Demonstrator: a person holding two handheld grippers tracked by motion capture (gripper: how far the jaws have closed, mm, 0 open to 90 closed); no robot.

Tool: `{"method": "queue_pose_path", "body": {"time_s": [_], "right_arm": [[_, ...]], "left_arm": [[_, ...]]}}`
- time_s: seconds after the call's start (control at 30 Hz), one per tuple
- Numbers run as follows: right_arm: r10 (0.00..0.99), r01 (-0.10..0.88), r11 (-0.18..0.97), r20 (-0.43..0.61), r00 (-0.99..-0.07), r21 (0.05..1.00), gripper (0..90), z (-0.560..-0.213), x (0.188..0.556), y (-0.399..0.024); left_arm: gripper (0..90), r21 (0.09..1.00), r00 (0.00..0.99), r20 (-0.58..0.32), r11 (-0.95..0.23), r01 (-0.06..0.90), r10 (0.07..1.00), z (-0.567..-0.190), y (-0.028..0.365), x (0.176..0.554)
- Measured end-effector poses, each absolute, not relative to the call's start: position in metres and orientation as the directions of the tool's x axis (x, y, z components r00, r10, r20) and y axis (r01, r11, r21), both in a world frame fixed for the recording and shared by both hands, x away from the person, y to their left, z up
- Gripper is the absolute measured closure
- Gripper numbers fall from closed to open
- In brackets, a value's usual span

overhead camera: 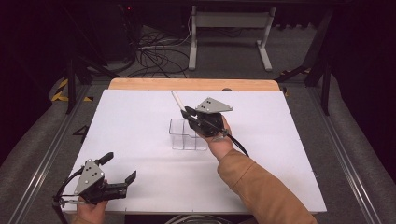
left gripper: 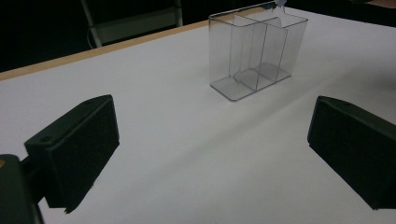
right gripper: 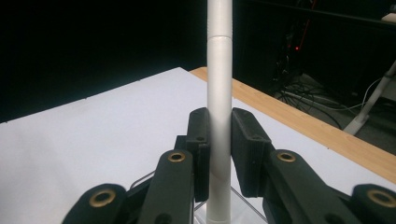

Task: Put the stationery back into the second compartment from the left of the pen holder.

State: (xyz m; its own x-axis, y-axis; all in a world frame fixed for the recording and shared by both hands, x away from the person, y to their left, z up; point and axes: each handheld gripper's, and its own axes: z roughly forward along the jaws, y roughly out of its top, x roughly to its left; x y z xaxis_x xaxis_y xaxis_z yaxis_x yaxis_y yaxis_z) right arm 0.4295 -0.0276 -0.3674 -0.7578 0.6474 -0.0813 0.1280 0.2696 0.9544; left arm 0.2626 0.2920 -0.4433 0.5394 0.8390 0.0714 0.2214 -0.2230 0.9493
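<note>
A clear plastic organizer with divided compartments stands mid-table; it also appears in the left gripper view. My right gripper hovers just above its far right side, shut on a white pen that sticks up and back to the left. In the right gripper view the white pen runs upright between the two pads, its lower end over the organizer's rim. My left gripper rests near the table's front left corner, open, nothing between its pads.
The white table top has a wooden strip along its far edge. Beyond it are a white table frame and loose cables on the floor. A tan sleeve reaches in from the bottom right.
</note>
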Motion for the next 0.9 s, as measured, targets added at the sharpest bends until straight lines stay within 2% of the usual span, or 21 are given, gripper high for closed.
{"method": "queue_pose_path", "body": {"time_s": [0.5,0.9], "right_arm": [[0.649,0.07,0.324,-0.167,-0.742,0.944,77.9,-0.383,0.433,-0.02],[0.649,0.121,0.305,-0.113,-0.752,0.945,77.8,-0.391,0.435,-0.018]], "left_arm": [[2.9,0.949,0.541,0.069,-0.222,0.222,0.838,-0.443,0.292,0.263],[2.9,0.949,0.542,0.069,-0.222,0.223,0.837,-0.444,0.292,0.263]]}}
